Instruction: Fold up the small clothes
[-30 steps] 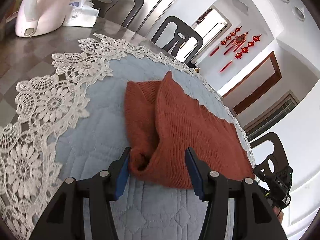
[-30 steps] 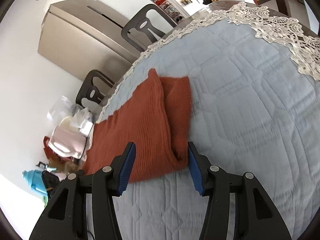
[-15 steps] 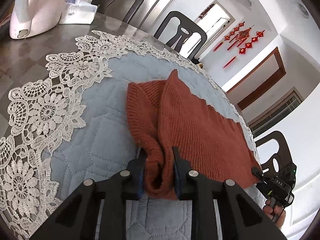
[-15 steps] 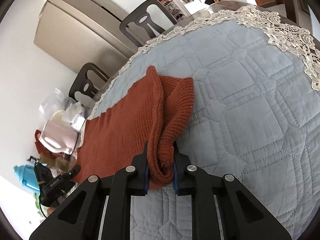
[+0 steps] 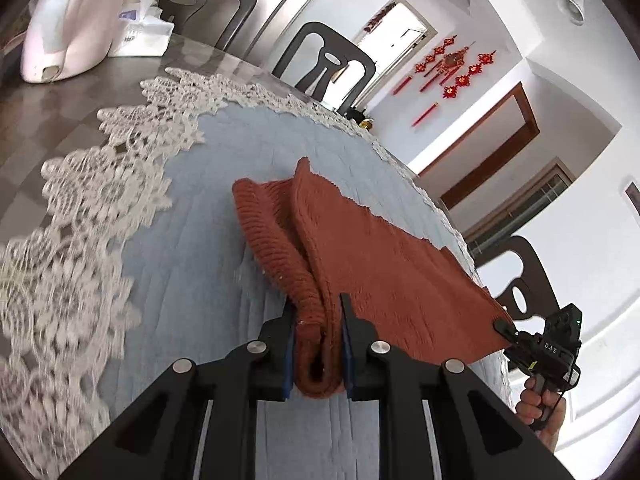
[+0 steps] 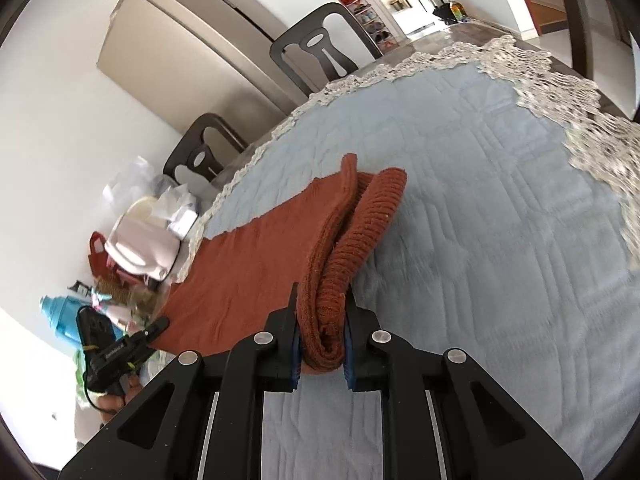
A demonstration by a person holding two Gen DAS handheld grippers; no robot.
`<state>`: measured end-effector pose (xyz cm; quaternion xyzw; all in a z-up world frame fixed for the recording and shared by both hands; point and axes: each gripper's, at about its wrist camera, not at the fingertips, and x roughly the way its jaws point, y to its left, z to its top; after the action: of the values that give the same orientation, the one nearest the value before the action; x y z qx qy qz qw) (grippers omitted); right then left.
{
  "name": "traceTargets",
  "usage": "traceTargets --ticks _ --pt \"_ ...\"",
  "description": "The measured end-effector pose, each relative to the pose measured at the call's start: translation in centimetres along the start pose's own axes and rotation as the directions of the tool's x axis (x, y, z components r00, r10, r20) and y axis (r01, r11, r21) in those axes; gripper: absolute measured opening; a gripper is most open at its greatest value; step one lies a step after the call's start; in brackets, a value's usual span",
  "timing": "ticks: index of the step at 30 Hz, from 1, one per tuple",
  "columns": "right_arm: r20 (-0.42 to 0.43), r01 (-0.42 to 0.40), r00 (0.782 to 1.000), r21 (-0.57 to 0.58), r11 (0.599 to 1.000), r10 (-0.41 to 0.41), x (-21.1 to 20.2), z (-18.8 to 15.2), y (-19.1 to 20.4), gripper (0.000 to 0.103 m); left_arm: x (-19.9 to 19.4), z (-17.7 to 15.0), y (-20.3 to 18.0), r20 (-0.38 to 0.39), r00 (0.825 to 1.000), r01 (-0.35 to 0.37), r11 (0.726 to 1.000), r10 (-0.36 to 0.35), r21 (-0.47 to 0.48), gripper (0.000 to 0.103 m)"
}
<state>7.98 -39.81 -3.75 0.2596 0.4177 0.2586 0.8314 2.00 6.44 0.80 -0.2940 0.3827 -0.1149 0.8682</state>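
Observation:
A rust-orange knitted garment lies on a light blue quilted cloth, its near edge lifted. My left gripper is shut on one bunched corner of it. In the right wrist view the same garment stretches to the left, and my right gripper is shut on the other near corner. Each gripper shows small in the other's view: the right one at the far right, the left one at the lower left. The far ribbed end rests on the cloth.
White lace edges the blue cloth on a dark table. A white appliance and a tissue pack stand at the far left. Dark chairs ring the table. A fridge stands behind.
Both grippers went from open around the garment's near corners to shut on them. They have since lifted the near edge off the cloth, pulling it taut between them.

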Motion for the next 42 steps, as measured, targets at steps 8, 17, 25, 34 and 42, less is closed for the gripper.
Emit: traceTargets --ticks 8,17,25,34,42 --pt "-0.044 0.045 0.998 0.018 0.999 -0.044 -1.0 -2.9 -0.9 0.016 -1.2 -3.4 0.2 -0.043 0.999 -0.005 1.0 0.005 0.015 0.02" --pt "-0.043 0.092 0.995 -0.02 0.996 -0.093 -1.1 -3.0 -1.3 0.02 -0.6 -4.0 1.2 -0.063 0.998 -0.028 0.999 0.029 0.017 0.023" --pt "0.12 0.169 0.981 -0.164 0.972 -0.15 -2.5 -1.1 2.0 0.021 -2.3 -2.3 -0.1 0.038 0.994 -0.102 0.99 0.099 0.092 0.024" --pt "0.052 0.212 0.977 -0.204 0.956 -0.205 3.9 -0.8 1.4 0.017 1.8 -0.7 -2.9 0.021 0.992 -0.125 0.971 0.123 0.205 0.024" --pt "0.081 0.233 0.972 -0.241 0.942 -0.22 2.8 -0.6 2.8 0.019 2.5 -1.2 -3.6 0.029 0.982 -0.188 0.951 0.187 0.244 0.024"
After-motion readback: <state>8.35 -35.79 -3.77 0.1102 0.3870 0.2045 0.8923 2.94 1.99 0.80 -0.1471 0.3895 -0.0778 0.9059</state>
